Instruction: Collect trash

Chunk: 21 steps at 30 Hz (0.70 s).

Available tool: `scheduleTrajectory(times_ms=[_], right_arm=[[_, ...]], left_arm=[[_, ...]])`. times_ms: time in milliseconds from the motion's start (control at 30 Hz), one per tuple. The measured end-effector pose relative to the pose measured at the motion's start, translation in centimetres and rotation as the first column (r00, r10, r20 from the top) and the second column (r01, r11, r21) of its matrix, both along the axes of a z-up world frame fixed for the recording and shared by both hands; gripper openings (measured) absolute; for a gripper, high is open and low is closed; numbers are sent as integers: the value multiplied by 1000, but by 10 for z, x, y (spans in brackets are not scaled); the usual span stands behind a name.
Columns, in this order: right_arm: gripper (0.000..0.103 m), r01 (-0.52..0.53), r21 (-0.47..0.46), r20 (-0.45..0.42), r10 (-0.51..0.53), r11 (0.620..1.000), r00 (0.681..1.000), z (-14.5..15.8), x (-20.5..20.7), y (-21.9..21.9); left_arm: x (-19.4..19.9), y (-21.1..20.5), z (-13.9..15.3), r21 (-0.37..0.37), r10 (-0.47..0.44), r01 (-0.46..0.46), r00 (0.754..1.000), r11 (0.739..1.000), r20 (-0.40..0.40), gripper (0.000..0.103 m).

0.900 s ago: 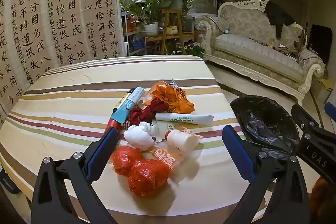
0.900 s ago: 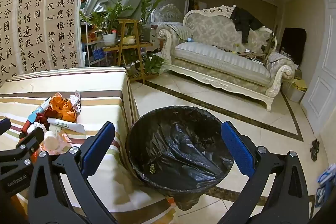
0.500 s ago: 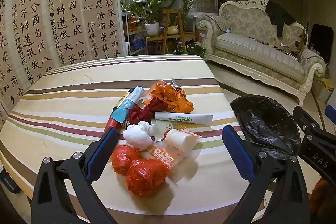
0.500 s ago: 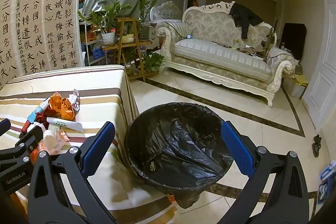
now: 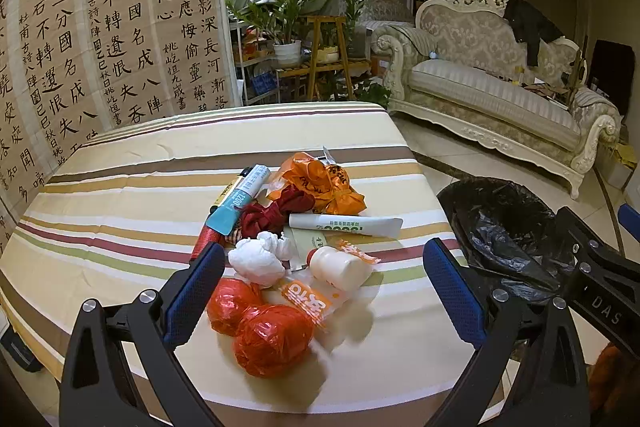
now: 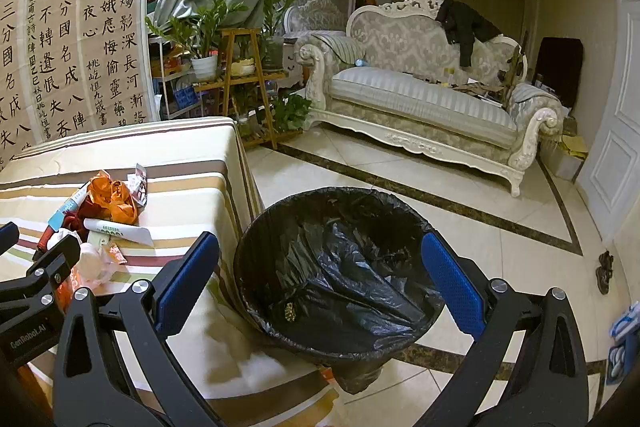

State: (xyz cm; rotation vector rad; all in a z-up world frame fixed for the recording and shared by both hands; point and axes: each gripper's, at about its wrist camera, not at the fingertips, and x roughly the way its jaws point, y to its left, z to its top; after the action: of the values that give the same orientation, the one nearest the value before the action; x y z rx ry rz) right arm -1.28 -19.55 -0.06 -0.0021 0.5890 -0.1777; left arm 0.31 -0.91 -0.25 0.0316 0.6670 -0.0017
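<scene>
Left wrist view puts the trash pile straight ahead of the wide-open, empty left gripper, its nearest red wad between the jaws, while the equally released right gripper hangs over the bin.

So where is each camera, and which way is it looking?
Left wrist: sits on the left gripper, looking down along its open fingers at the trash pile on the striped table; the right gripper pokes in at the right edge.
Right wrist: sits on the right gripper, looking down along its open fingers into the black-lined bin on the floor; the left gripper shows at the left edge.
Both show the trash pile, table, bin and sofa.
</scene>
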Motion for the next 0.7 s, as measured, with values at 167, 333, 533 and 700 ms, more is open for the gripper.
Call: scheduleTrajectory(times_ms=[167, 333, 533, 700], right_arm=[[99, 1, -1, 0, -1, 1000, 1000, 0, 0, 0], [99, 1, 1, -2, -1, 1000, 1000, -1, 0, 0], [99, 1, 1, -2, -1, 1000, 1000, -1, 0, 0], [99, 1, 2, -3, -1, 1000, 1000, -1, 0, 0]], left_arm=[[0, 0, 0, 0, -2, 2, 1000, 1000, -2, 97], [1, 0, -1, 2, -3, 3, 1000, 1000, -7, 97], [1, -2, -3, 5, -1, 1, 1000, 1000, -9, 97], [2, -2, -3, 6, -2, 2, 1000, 1000, -8, 97]])
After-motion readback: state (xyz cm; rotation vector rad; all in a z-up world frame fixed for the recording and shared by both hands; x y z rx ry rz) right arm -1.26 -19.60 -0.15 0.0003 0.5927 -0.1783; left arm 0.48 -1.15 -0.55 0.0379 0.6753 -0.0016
